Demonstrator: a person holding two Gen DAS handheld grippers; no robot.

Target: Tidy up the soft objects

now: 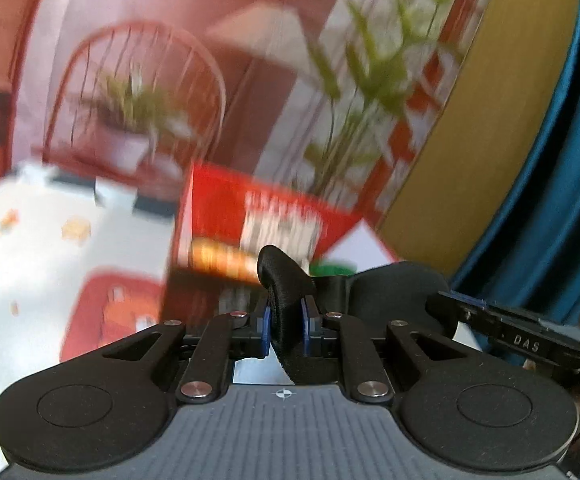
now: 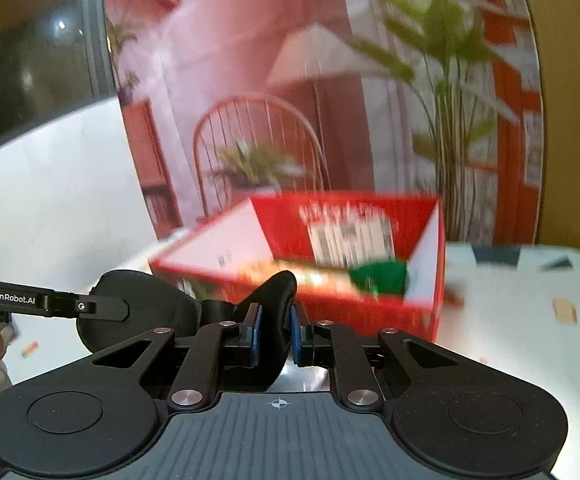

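Left wrist view: left tool (image 1: 285, 322) pinches one end of the black sleep mask (image 1: 285, 280), clear of the surface (image 1: 29, 260). Right wrist view: right tool (image 2: 274, 334) pinches the other end; advise keeping both grips level toward the red box (image 2: 354, 240).

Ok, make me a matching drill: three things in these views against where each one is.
Things:
1. black sleep mask
2. red box
3. green object

Places:
a. inside the box
b. on the white table
c. clamped between both grippers, left gripper and right gripper

Pairs: 1-c, 2-b, 3-a
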